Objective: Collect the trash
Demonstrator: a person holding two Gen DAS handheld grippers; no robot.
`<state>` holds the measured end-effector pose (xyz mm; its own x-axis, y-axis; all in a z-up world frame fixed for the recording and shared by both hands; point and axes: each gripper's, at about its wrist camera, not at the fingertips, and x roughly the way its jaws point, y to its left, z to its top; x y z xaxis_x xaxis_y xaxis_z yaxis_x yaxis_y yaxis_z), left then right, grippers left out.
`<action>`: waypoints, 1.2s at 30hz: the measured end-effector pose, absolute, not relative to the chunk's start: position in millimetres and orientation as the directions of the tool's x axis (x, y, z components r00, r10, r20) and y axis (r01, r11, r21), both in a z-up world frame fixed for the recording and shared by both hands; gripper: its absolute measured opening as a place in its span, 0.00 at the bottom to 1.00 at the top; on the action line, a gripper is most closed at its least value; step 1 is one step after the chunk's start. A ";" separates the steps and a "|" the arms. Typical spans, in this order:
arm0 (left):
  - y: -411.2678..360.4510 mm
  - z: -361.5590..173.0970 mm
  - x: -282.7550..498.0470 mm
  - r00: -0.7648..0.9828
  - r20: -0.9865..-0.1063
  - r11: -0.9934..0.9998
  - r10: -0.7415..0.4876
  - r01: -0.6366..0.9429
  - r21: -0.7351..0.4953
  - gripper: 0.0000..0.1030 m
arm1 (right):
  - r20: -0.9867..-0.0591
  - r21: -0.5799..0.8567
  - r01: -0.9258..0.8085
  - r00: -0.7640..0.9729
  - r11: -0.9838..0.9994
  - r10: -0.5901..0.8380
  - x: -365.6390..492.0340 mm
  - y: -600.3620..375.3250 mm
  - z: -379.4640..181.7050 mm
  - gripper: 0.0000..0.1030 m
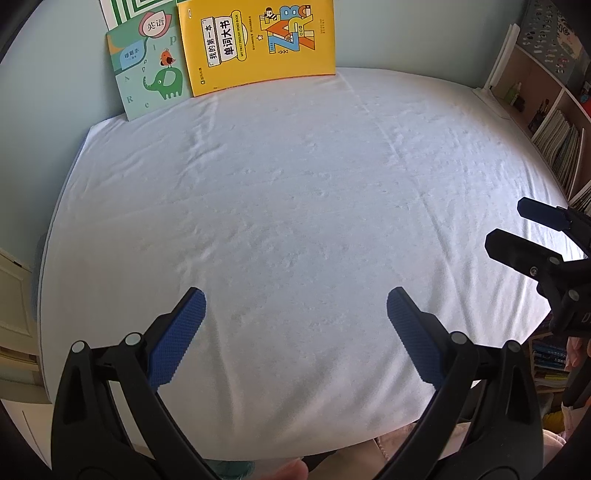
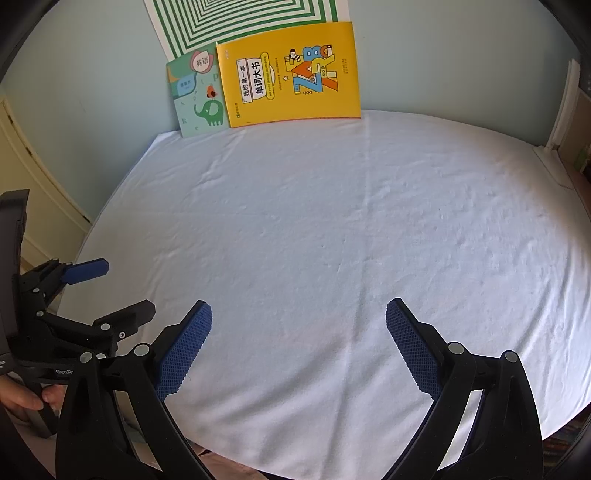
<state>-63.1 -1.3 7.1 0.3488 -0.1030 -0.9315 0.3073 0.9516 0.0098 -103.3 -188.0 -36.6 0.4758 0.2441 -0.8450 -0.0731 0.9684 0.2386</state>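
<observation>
No trash shows on the white cloth-covered table (image 1: 295, 203) in either view. My left gripper (image 1: 295, 306) hovers open above the table's near edge, nothing between its blue pads. My right gripper (image 2: 299, 317) is likewise open and empty over the near part of the table (image 2: 332, 240). In the left wrist view the right gripper (image 1: 506, 225) appears at the right edge, jaws apart. In the right wrist view the left gripper (image 2: 122, 288) appears at the left, jaws apart, with a hand (image 2: 26, 398) on its handle.
A yellow book (image 1: 258, 40) and a green elephant book (image 1: 151, 74) lean against the pale wall at the table's far edge, also seen as yellow book (image 2: 291, 74) and green book (image 2: 197, 96). A green-striped sheet (image 2: 243, 22) stands behind them. A bookshelf (image 1: 546, 122) is at the right.
</observation>
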 end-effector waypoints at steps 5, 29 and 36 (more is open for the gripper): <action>0.4 7.1 -62.4 0.351 -0.931 0.951 -0.101 0.308 0.013 0.93 | -0.847 0.237 -0.069 0.474 0.969 0.241 -102.2 -189.2 -37.7 0.92; 2.8 3.2 -62.5 0.343 -0.934 0.951 -0.097 0.309 0.015 0.93 | -0.846 0.238 -0.068 0.476 0.969 0.241 -99.2 -192.5 -40.1 0.92; 3.4 2.7 -62.3 0.333 -0.936 0.951 -0.118 0.309 -0.010 0.93 | -0.845 0.237 -0.069 0.478 0.969 0.241 -100.7 -193.3 -39.5 0.92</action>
<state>-62.3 3.4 2.7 0.3325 -0.1175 -0.9357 0.3086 0.9512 -0.0098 -100.7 -193.3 -39.5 0.4778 0.2408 -0.8448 -0.0688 0.9690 0.2373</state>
